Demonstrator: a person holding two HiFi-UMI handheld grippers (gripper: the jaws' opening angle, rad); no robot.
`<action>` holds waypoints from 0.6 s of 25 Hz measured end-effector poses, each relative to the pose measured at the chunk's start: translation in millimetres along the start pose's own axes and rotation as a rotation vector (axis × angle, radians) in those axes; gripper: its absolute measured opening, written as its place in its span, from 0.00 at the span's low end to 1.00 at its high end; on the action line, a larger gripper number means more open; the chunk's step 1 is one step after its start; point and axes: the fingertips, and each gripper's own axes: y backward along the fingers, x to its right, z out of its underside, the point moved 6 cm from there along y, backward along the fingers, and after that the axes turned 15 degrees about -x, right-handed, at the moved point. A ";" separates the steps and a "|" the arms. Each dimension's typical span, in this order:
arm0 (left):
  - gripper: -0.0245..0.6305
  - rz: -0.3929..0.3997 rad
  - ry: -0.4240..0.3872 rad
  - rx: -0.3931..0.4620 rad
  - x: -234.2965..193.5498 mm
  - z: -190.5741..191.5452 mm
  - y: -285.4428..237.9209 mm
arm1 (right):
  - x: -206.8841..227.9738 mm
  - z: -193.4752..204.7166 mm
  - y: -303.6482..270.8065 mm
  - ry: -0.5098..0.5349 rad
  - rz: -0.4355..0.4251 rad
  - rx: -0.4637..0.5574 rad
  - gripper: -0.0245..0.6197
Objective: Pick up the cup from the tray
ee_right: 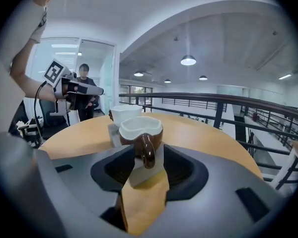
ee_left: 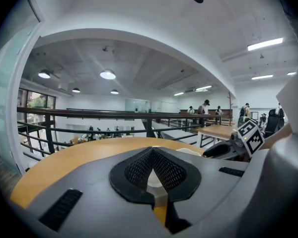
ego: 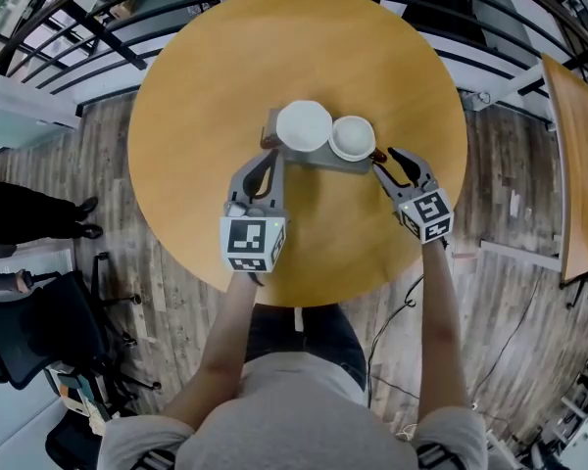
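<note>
No legible words or numbers anywhere; only coded square markers on left claw (ego: 270, 155) and right claw (ego: 385, 155)

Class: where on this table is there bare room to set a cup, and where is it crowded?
Bare: table beyond the tray, plus its left and right flanks. Crowded: near middle, with two cups, left gripper and right gripper.

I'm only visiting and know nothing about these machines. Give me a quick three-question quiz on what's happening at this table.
1. True or false: the right gripper stands open with a cup handle between its jaws.
2. How many cups sit on the tray? A: one. B: two. C: three.
3. Fill in the blank: the left gripper is ____ (open or shut).

Key: 1 true; 2 B; 3 shut.
</note>
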 end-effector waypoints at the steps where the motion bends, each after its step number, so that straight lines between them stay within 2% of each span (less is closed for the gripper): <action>1: 0.05 -0.002 0.002 -0.003 0.2 0.1 -0.7 | 0.6 0.0 -1.4 0.012 -0.016 -0.008 0.27; 11: 0.05 -0.017 0.006 -0.018 2.2 -2.7 -6.8 | 1.4 -8.1 -15.7 0.132 -0.145 -0.054 0.26; 13: 0.05 -0.021 0.007 -0.018 2.1 -2.5 -7.8 | 3.3 -8.8 -16.4 0.145 -0.167 -0.064 0.18; 15: 0.05 -0.024 0.012 -0.019 1.8 -1.7 -8.8 | 5.4 -9.2 -17.0 0.151 -0.182 -0.068 0.14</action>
